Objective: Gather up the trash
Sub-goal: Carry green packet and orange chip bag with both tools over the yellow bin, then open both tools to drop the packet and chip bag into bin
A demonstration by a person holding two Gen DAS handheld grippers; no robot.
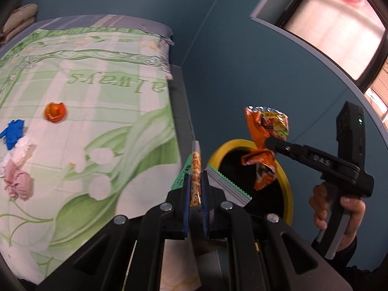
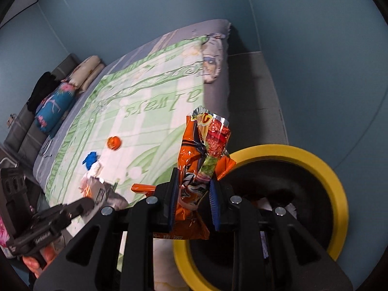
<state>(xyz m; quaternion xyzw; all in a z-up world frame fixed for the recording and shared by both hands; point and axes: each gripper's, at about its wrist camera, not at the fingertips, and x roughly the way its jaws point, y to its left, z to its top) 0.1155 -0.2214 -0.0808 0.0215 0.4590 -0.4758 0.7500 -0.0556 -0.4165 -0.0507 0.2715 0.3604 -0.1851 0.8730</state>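
Left hand-held gripper (image 1: 196, 184) pressed together on a thin snack packet (image 1: 196, 174), held edge-on, its green serrated edges sticking out on either side of the blue pads. Right hand-held gripper (image 2: 192, 189) pinching a crumpled orange wrapper bundle (image 2: 194, 160), with a clear red-and-green inner wrapper standing up from it; pads closed on the bundle's middle, top and bottom spilling free. Seen from the left wrist view, the same orange wrapper bundle (image 1: 264, 145) hanging from the right hand-held gripper (image 1: 269, 143) directly above the mouth of a yellow-rimmed bin (image 1: 287, 184), with a hand (image 1: 337, 208) wrapped round the grip. In the right wrist view, yellow-rimmed bin (image 2: 339, 194) just beyond the pads, black inside, some white scraps visible at the bottom. Standing on the floor right beside the bed (image 1: 97, 97), close to its corner. Still lying on the green floral bedspread: a crumpled orange ball (image 1: 55, 112), a blue scrap (image 1: 12, 133) touching a white and pink crumpled heap (image 1: 18, 169), all well apart from the bin. Same orange ball (image 2: 114, 142) and blue scrap (image 2: 90, 159) visible from the right wrist view, beyond the left hand-held gripper (image 2: 93, 202) with its packet. Pillows (image 2: 84, 72) at the far end of the bed, against a blue wall.
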